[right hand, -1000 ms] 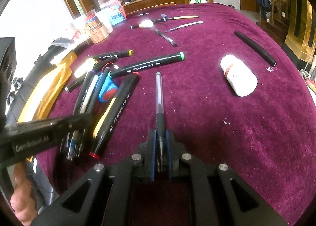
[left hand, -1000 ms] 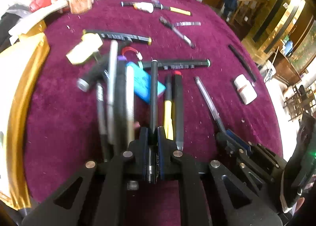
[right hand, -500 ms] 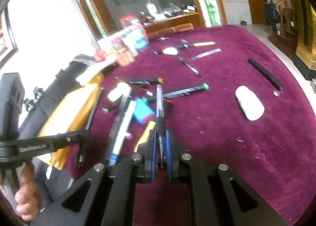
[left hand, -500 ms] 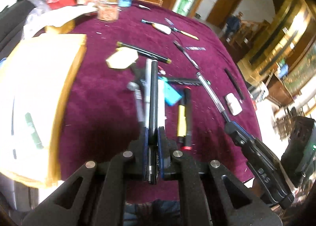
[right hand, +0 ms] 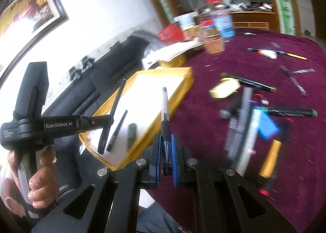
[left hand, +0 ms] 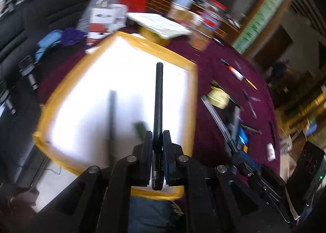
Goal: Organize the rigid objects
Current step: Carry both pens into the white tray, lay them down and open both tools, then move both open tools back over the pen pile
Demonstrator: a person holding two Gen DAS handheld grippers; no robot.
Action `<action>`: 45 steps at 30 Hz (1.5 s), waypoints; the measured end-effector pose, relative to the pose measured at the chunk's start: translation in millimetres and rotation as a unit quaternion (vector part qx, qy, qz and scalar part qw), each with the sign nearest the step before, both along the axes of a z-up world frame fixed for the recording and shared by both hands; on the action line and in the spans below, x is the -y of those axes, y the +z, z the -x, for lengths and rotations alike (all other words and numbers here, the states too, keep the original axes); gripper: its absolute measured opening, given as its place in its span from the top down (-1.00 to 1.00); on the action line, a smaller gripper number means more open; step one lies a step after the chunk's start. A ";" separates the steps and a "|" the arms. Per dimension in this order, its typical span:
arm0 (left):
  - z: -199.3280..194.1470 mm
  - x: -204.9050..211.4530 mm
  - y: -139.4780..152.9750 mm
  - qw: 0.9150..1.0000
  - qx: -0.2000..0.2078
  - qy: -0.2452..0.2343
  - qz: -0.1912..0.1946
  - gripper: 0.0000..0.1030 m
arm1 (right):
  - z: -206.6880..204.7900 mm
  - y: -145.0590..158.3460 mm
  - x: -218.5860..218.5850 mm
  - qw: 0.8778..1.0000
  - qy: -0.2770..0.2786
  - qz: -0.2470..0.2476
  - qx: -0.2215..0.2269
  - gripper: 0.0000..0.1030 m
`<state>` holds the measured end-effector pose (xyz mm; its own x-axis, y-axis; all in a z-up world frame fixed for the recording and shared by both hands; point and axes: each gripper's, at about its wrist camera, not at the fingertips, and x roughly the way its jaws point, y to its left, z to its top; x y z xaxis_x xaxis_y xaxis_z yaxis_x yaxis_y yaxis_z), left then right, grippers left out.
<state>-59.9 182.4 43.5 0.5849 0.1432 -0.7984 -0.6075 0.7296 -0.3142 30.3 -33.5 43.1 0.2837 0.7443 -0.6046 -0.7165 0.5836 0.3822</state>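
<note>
My left gripper (left hand: 157,139) is shut on a black pen (left hand: 158,98) and holds it over a yellow-rimmed white tray (left hand: 194,94). It also shows in the right wrist view (right hand: 106,125) with its black pen (right hand: 114,110). My right gripper (right hand: 165,141) is shut on a clear ballpoint pen (right hand: 164,110) and holds it above the tray's right rim (right hand: 179,90). Two dark pens (right hand: 118,129) and a short dark object (right hand: 132,131) lie in the tray. Several markers and pens (right hand: 244,123) lie on the purple cloth to the right.
Jars and bottles (right hand: 216,29) stand at the table's far side. A yellow block (right hand: 224,88), a blue tag (right hand: 267,127) and a green-capped marker (right hand: 293,112) lie among the markers. A black bag (right hand: 97,78) sits left of the tray.
Both grippers have swung left from the pile of markers to the tray, each carrying its pen. The tray now fills the left wrist view.
</note>
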 end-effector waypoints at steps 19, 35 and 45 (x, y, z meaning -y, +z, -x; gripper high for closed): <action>-1.0 -49.2 -59.3 0.996 -0.082 0.018 0.016 0.86 | -8.6 -46.4 -134.3 0.984 0.028 0.174 -0.005 0.82; -12.6 -26.4 -67.4 0.993 -0.115 0.004 -0.006 0.85 | 1.2 -48.3 -120.3 0.970 0.031 0.231 0.066 0.82; -13.6 32.7 -28.6 0.997 -0.031 -0.041 -0.056 -0.19 | 11.1 -9.9 -45.8 0.996 0.025 0.065 0.048 -0.01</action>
